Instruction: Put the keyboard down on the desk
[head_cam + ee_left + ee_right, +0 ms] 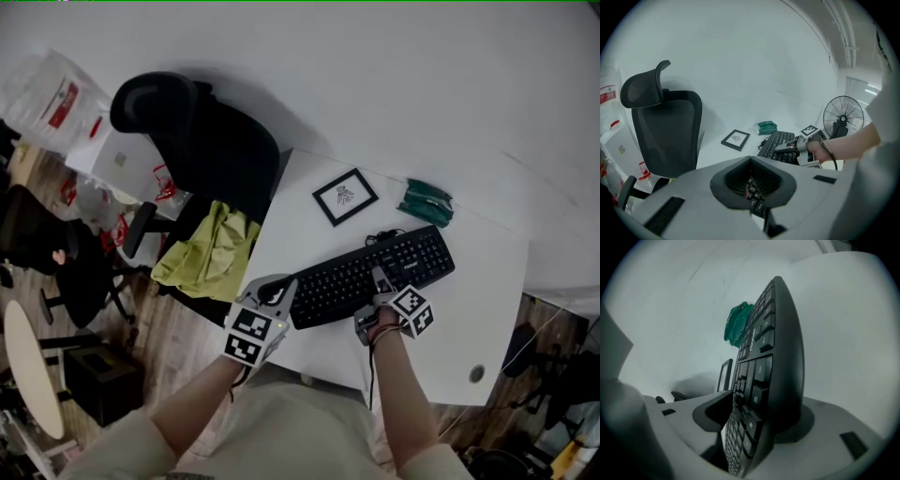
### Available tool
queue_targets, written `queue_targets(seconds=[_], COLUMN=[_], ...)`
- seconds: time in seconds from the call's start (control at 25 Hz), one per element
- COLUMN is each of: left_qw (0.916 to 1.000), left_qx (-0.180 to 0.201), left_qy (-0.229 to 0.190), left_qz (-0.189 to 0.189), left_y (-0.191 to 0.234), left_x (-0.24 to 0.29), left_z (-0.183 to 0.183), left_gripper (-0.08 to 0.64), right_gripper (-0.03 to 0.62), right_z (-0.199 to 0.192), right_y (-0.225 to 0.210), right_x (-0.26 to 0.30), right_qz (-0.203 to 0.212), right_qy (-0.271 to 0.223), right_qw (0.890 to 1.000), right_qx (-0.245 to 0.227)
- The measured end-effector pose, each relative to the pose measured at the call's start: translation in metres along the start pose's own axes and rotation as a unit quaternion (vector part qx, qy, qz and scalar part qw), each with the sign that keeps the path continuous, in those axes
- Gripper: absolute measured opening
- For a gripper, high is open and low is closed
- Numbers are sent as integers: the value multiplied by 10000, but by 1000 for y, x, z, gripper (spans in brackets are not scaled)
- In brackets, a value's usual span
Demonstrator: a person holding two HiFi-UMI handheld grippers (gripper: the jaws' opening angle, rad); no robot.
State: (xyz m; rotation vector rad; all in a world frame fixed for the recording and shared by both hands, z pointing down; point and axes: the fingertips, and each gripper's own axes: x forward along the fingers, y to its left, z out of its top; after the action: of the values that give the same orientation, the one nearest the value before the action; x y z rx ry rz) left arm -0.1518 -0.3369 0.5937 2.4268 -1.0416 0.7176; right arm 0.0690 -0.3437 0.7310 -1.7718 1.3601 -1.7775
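Legibly, "Ctrl" marks the black plastic keyboard (375,272) on the white desk (469,319). The left gripper (273,293) clamps its left end; the right gripper (378,287) straddles its near edge, jaws apart.

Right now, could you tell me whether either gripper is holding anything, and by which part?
The left gripper looks closed on the keyboard at its left end. The right gripper straddles its near edge with jaws apart, not gripping.

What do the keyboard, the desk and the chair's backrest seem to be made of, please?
The keyboard looks like matte black plastic: moulded keys, dull sheen. The desk is smooth and white, probably laminate or painted board; no grain shows. The backrest seems black mesh fabric in a hard frame, though the weave is barely visible.
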Motion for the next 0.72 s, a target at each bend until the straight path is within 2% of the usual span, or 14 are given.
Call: queue_targets(seconds=[0.24, 0.72], left_qw=[9998, 9998], left_qx=[64, 33], left_qy=[63, 11], left_qz=[-203, -210], left_y=[-18, -34], left_x=[-6, -25], left_z=[-2, -5], left_gripper=[21, 21], right_gripper=[356, 379], right_z=[-9, -26], right_y=[1, -23], right_x=[-3, -25], right_qz=[-556, -1336], right_qy=[423, 861], right_qw=[9975, 9866], right_qx=[-126, -368])
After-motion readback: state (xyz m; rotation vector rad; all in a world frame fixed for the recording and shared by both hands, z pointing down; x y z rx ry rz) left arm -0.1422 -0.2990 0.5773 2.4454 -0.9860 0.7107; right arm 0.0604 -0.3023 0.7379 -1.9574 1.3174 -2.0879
